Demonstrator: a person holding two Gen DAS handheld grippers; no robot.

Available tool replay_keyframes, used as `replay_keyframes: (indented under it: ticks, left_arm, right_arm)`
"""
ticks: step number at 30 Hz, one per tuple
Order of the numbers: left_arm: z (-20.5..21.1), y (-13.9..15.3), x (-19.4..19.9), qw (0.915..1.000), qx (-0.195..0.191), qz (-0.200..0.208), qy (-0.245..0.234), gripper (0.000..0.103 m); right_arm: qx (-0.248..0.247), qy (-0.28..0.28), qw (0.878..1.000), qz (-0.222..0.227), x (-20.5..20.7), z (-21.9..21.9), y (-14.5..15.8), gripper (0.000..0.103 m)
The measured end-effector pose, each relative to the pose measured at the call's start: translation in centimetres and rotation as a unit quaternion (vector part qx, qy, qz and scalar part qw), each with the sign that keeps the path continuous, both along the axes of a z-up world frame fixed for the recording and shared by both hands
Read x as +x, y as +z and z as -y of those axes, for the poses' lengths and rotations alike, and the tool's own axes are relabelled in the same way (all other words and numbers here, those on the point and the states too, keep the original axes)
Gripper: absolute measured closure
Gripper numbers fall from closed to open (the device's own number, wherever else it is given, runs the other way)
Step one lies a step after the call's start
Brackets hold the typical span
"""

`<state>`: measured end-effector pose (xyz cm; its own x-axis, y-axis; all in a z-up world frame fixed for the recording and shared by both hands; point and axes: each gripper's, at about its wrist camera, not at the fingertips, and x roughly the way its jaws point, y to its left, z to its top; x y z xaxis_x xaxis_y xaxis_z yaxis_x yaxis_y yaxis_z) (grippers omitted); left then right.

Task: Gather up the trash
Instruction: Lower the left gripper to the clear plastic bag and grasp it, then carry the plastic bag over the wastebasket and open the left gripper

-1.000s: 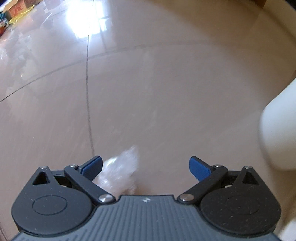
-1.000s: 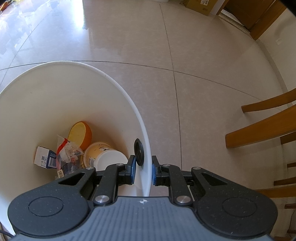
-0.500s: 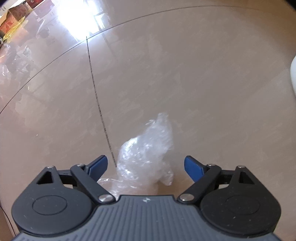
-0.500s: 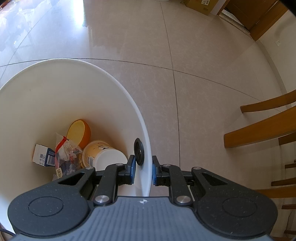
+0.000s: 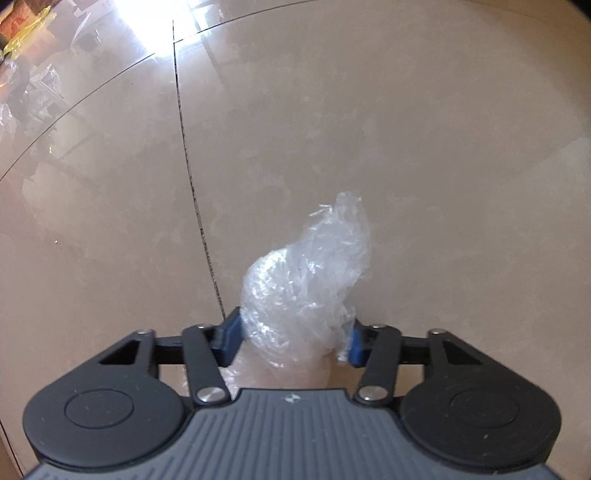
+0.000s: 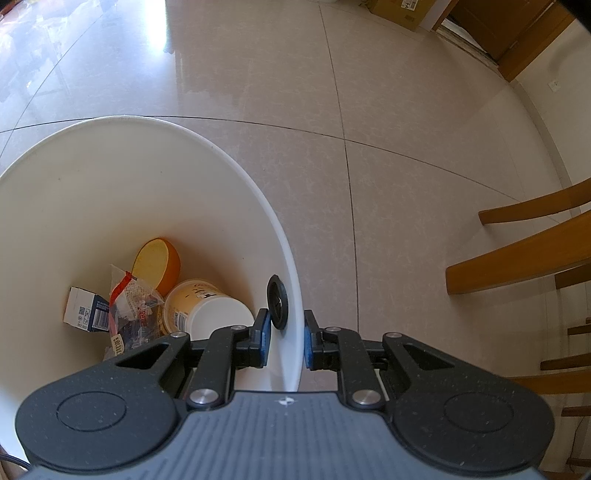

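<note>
The left gripper (image 5: 293, 338) points steeply down at a glossy beige tiled floor (image 5: 424, 147), its jaws closing with a crumpled wad of clear plastic wrap (image 5: 306, 284) between them; the blue pads (image 5: 231, 339) touch the wad's lower flanks on both sides. The wad stands up from the floor beyond the fingertips, just right of a dark grout line (image 5: 192, 192). Farther off, at the upper left, window glare (image 5: 162, 26) washes out the tiles, and blurred clutter lies near the corner.

The right gripper (image 6: 285, 341) is clamped narrowly on the rim of a white trash bin (image 6: 110, 177), one pad inside the wall and one outside. A black round fitting (image 6: 277, 301) sits on the inner wall just past the inside pad. At the bin's bottom lie a white paper cup (image 6: 207, 310) on its side, a clear snack bag (image 6: 131, 314), a small blue-and-white carton (image 6: 85, 310) and an orange bowl-like piece (image 6: 159, 264). Beyond the bin stretches pale tile, with wooden chair rails (image 6: 524, 254) at the right and a cardboard box (image 6: 402, 9) near a wooden door frame (image 6: 532, 40) at the far edge.
</note>
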<state>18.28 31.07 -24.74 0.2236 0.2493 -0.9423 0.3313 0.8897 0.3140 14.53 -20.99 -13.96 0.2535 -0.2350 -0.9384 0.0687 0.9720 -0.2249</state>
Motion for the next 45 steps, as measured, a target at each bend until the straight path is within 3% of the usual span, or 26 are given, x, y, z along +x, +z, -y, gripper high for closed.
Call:
replay_keyframes:
  ticks: [12, 19, 29, 33, 36, 39, 42, 45]
  left_arm:
    - [2.5, 2.8, 0.7, 0.9993, -0.034, 0.007, -0.011, 0.060]
    - [8.1, 7.8, 0.8, 0.9957, -0.057, -0.026, -0.068, 0.060]
    - [20.5, 19.8, -1.3, 0.9726, -0.123, -0.031, -0.195, 0.060]
    - [25.2, 23.5, -2.8, 0.9618, -0.144, -0.026, -0.232, 0.060]
    - [29.0, 25.9, -3.3, 0.9506, -0.180, -0.028, -0.251, 0.059]
    - [31.8, 27.0, -4.5, 0.9399, -0.218, -0.029, -0.261, 0.059]
    - [33.7, 27.1, -4.8, 0.9357, -0.243, -0.028, -0.254, 0.059]
    - [35.1, 26.7, -5.2, 0.9333, -0.278, -0.032, -0.225, 0.050]
  right_arm:
    - [0.000, 0.000, 1.000, 0.002, -0.2, 0.0, 0.0, 0.083]
    - [0.002, 0.001, 1.000, 0.001, -0.1, 0.1, 0.1, 0.083]
    - [0.013, -0.005, 1.000, 0.000, 0.0, 0.7, 0.2, 0.083]
    - [0.018, -0.005, 1.000, -0.002, 0.1, 1.0, 0.2, 0.083]
    - [0.020, -0.004, 1.000, -0.003, 0.1, 1.0, 0.2, 0.083]
    - [0.021, -0.004, 1.000, -0.006, 0.1, 1.0, 0.3, 0.083]
    - [0.025, -0.008, 1.000, -0.006, 0.2, 1.1, 0.2, 0.083]
    - [0.026, -0.009, 1.000, -0.004, 0.3, 1.3, 0.2, 0.083]
